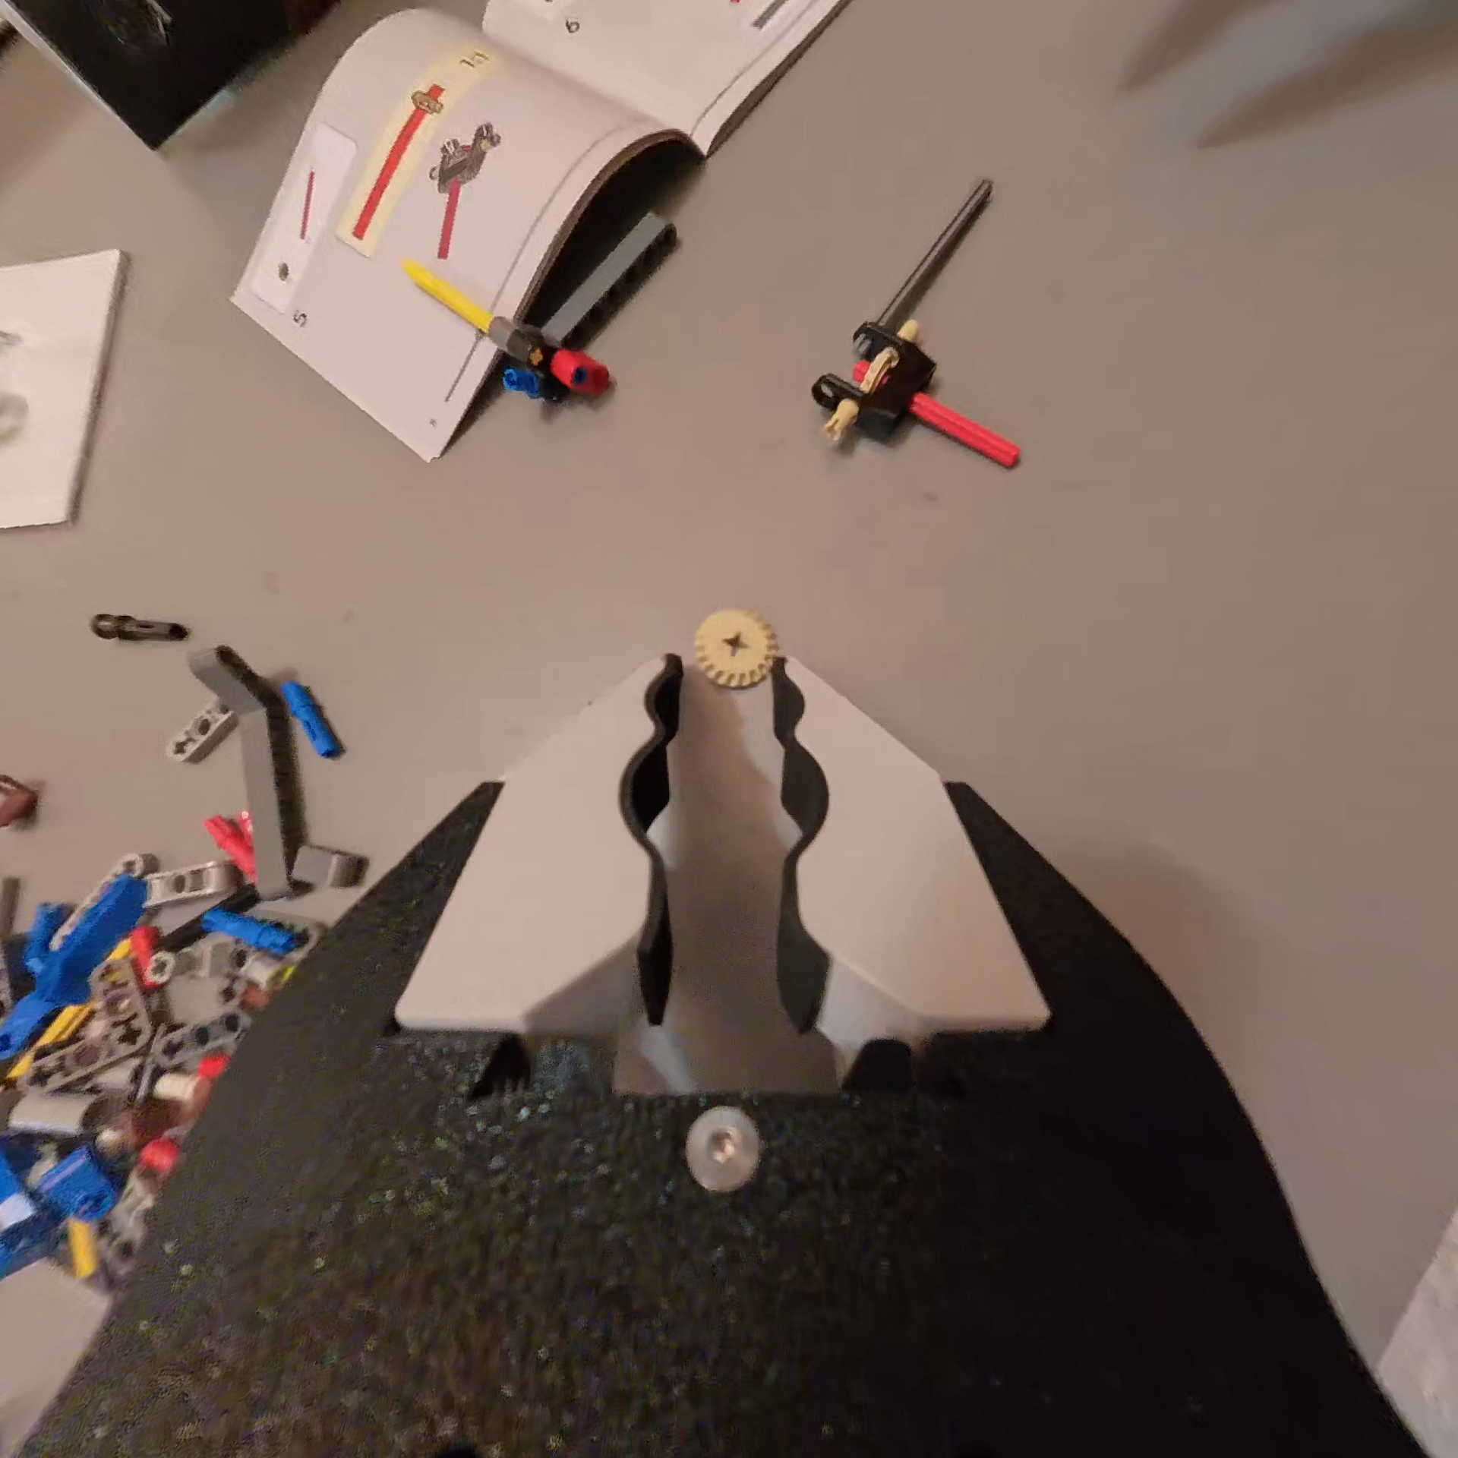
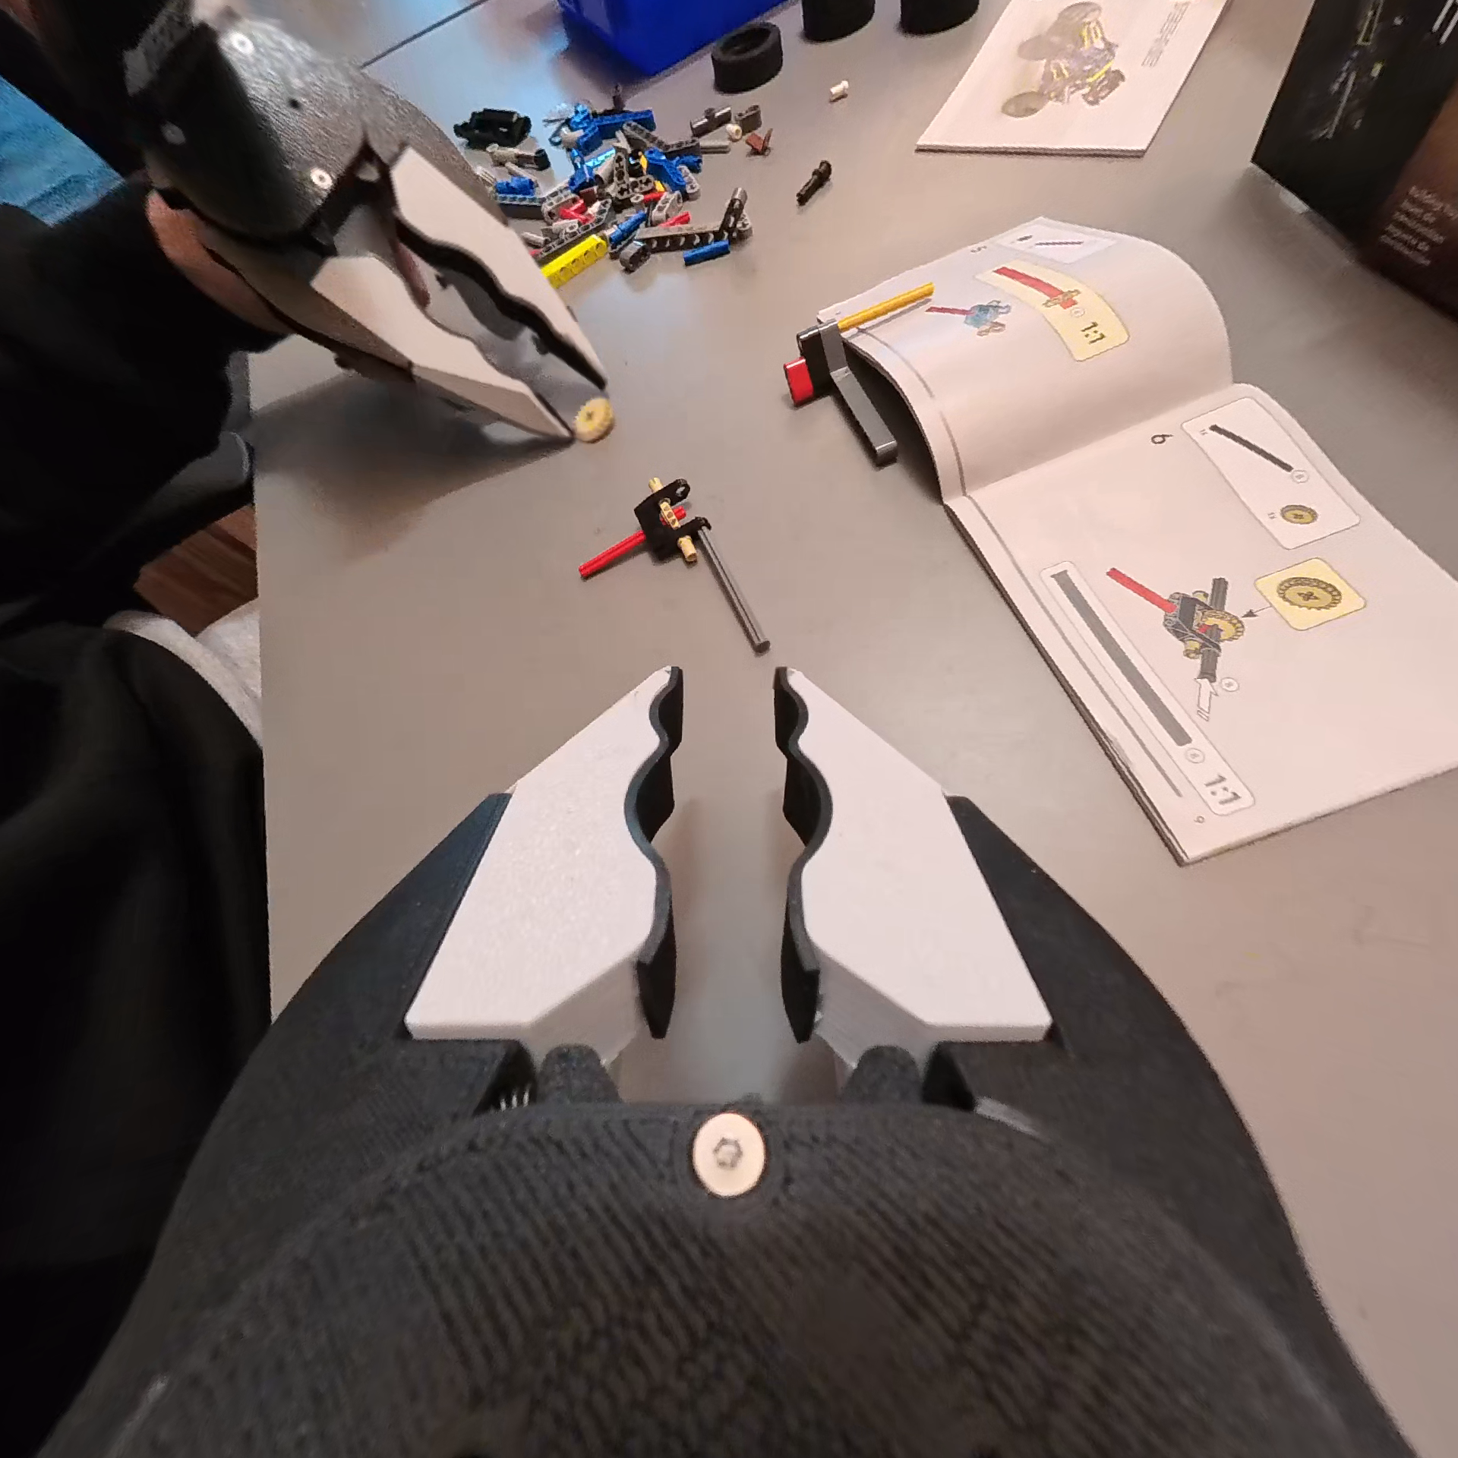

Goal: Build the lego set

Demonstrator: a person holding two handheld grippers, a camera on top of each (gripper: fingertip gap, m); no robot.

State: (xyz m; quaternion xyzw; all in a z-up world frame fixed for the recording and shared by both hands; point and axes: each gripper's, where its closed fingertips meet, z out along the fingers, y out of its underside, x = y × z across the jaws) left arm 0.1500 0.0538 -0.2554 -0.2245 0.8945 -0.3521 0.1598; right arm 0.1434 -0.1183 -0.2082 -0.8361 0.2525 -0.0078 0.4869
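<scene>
A tan gear [image 1: 735,648] lies on the grey table [image 1: 1104,631] right at the tips of my left gripper [image 1: 726,663]. The jaws stand slightly apart around its near edge, with a thin gap on the left side. The same gear [image 2: 593,418] and left gripper [image 2: 582,410] show in the right wrist view. A small sub-assembly [image 1: 891,379], a black connector with a red axle, a dark axle and tan pins, lies farther on; it also shows in the right wrist view [image 2: 671,521]. My right gripper [image 2: 727,678] is open and empty, just short of the dark axle's end.
An open instruction booklet [image 2: 1104,473] lies at the right, with a grey beam assembly [image 2: 828,371] under its page. A pile of loose pieces [image 2: 623,189] is at the back. A second booklet [image 2: 1065,71], tyres [image 2: 745,47] and a dark box [image 2: 1357,118] stand beyond.
</scene>
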